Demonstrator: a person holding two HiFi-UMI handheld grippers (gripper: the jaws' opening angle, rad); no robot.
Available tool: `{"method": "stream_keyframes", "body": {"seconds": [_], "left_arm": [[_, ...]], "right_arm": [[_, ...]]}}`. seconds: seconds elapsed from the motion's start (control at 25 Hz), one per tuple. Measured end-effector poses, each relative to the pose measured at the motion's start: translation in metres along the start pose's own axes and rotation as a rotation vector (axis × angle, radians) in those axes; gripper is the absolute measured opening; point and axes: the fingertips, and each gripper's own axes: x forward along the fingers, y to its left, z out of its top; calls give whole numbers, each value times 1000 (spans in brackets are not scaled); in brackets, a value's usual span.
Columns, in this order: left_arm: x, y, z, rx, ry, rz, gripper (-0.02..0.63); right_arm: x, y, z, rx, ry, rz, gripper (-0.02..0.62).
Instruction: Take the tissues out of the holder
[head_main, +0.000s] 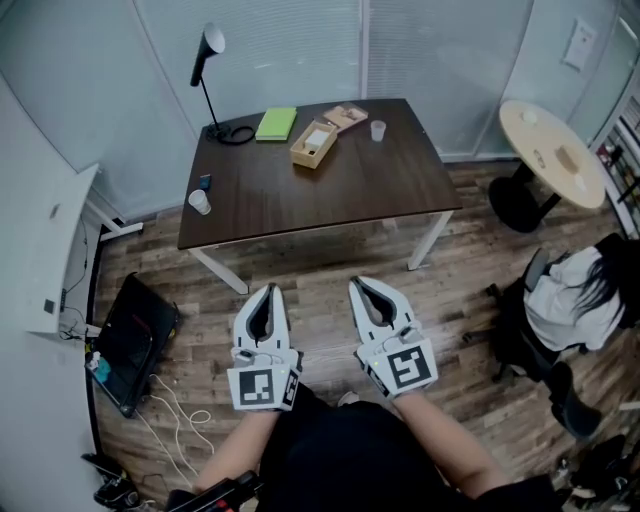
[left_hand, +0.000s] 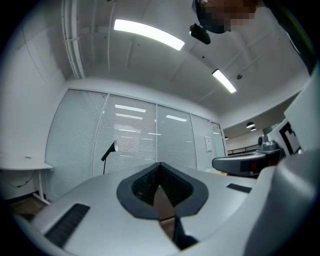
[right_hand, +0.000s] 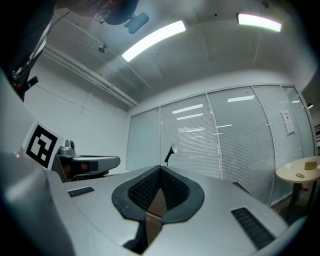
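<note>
The tissue holder (head_main: 314, 143) is a light wooden box with white tissue showing in its top slot. It lies at the back of the dark brown table (head_main: 300, 195), far from both grippers. My left gripper (head_main: 268, 290) and right gripper (head_main: 362, 283) hang side by side over the wooden floor, close to my body, short of the table's front edge. Both point toward the table and tilt upward. The left gripper (left_hand: 160, 164) has its jaws shut with nothing between them, and so does the right gripper (right_hand: 161, 168). The holder is not seen in either gripper view.
On the table are a black desk lamp (head_main: 207, 50), a green notebook (head_main: 276, 124), a flat tan packet (head_main: 345, 116) and two clear cups (head_main: 378, 130) (head_main: 199, 202). A round table (head_main: 552, 150) and a chair with clothes (head_main: 570, 300) stand right. A black bag (head_main: 135, 340) lies on the floor left.
</note>
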Motion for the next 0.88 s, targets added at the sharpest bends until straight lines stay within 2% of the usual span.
{"method": "stream_keyframes", "body": {"seconds": [0.12, 0.28, 0.48, 0.72, 0.88], "left_arm": [[6, -2, -3, -1, 11, -1, -5], [21, -7, -4, 57, 19, -25, -5], [48, -9, -21, 42, 25, -58, -5], [119, 4, -50, 4, 19, -120, -5], [189, 26, -70, 3, 5, -162, -5]], "right_arm": [[-2, -5, 1, 31, -1, 18, 3], [3, -8, -4, -84, 5, 33, 3], [12, -25, -14, -44, -7, 0, 3], [60, -77, -29, -40, -8, -89, 3], [127, -109, -50, -63, 46, -85, 3]]}}
